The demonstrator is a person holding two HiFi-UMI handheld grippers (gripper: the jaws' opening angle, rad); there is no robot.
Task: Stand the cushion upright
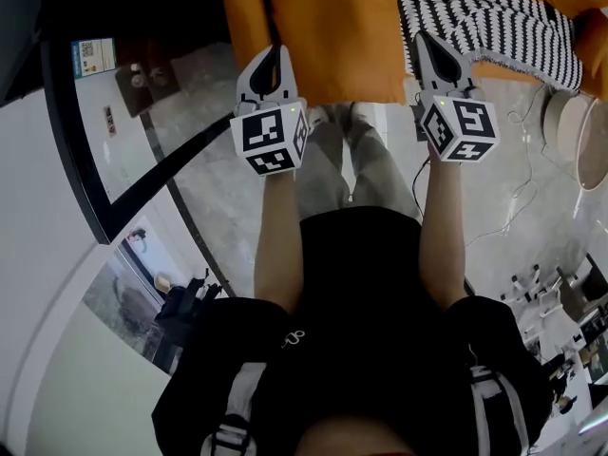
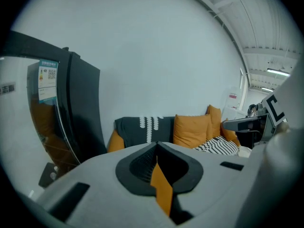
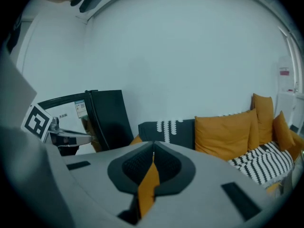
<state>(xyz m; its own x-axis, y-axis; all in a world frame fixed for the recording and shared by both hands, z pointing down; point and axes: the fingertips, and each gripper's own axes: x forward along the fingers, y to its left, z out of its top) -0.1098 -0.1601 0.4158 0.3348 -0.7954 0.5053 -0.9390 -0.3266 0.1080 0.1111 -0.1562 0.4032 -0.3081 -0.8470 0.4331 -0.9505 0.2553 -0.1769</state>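
An orange cushion (image 1: pixel 332 36) stretches between my two grippers at the top of the head view. My left gripper (image 1: pixel 274 60) is at its left edge and my right gripper (image 1: pixel 427 46) at its right edge. Both are shut. In the left gripper view a strip of the orange cushion fabric (image 2: pixel 162 186) shows pinched between the shut jaws of the left gripper (image 2: pixel 156 146). The right gripper view shows the same: orange fabric (image 3: pixel 147 186) is caught in the right gripper (image 3: pixel 153 148). Most of the cushion is hidden in both gripper views.
Ahead on the sofa are a black-and-white striped cushion (image 1: pixel 503 22), a dark cushion with a white pattern (image 2: pixel 142 129) and upright orange cushions (image 3: pixel 223 137). A black-framed glass panel (image 1: pixel 104 160) stands at the left. A white round object (image 1: pixel 570 131) and a cable lie on the floor at the right.
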